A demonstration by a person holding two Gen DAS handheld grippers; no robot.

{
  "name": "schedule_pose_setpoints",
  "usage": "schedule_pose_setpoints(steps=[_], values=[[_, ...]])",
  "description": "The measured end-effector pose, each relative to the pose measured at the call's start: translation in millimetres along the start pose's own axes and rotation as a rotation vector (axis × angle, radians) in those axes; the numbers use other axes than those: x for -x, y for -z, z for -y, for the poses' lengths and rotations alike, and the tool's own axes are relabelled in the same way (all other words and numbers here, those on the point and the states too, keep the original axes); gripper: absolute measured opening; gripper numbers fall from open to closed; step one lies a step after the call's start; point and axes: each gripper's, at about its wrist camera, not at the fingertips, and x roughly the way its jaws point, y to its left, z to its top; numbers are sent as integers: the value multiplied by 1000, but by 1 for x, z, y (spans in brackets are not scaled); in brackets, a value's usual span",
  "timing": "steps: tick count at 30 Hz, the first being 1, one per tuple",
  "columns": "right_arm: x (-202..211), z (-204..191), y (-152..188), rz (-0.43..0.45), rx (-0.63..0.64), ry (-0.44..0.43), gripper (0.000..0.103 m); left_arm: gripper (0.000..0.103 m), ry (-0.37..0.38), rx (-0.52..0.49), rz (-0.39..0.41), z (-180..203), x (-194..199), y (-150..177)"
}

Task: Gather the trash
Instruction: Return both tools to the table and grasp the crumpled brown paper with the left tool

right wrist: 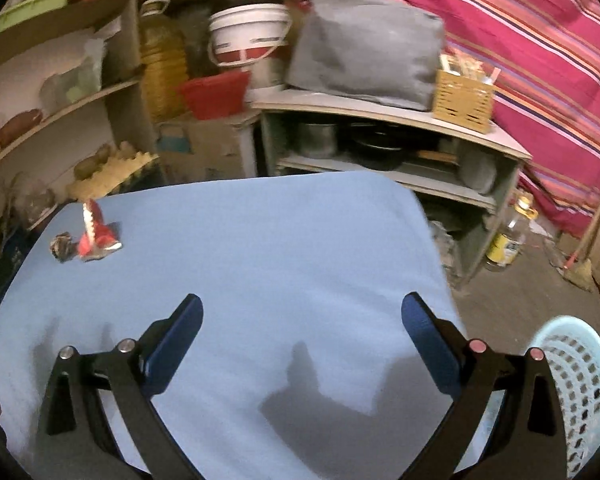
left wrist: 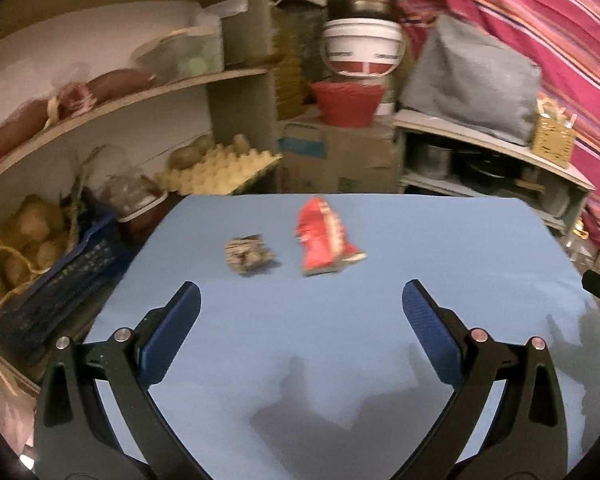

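a: what's out there, counted?
b: one blue worktop; one pale basket beside it; two tools, left tool and right tool, both spread, holding nothing; one red wrapper and one brown crumpled scrap near the worktop's far edge, just apart.

Both wrist views look forward, low over the blue table, sharing the red wrapper.
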Motion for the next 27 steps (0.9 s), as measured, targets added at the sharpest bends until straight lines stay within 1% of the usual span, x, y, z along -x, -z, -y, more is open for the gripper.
schedule_pose_setpoints(steps=[6,10,12,16,19,22,25,27], values=[[-25,-52,-9,-11,52,-46,97,98,-43,18,-23,-39,-26,3],[-41,-82,-15,-10,80,-62,97,98,-71,11,-30,-62,-43,5],[-48,-95,-19,-11,87,-68,97,98,-75,23,-41,-75,-52,6],[-61,-116,-24,-12,92,-81,97,98,-65,64,-55,-96,-69,6],[-70,-130,-27,-23,99,-92,97,98,-64,71,-57,-105,-81,2],[-80,-145,-27,-27,136,-91,97,97,-64,71,-68,-112,-96,-2],[-87,-157,-25,-34,177,-87,97,97,-29,77,-105,-115,-115,-9],[-91,-162,-25,-38,193,-86,97,97,-9,70,-122,-110,-123,-12]])
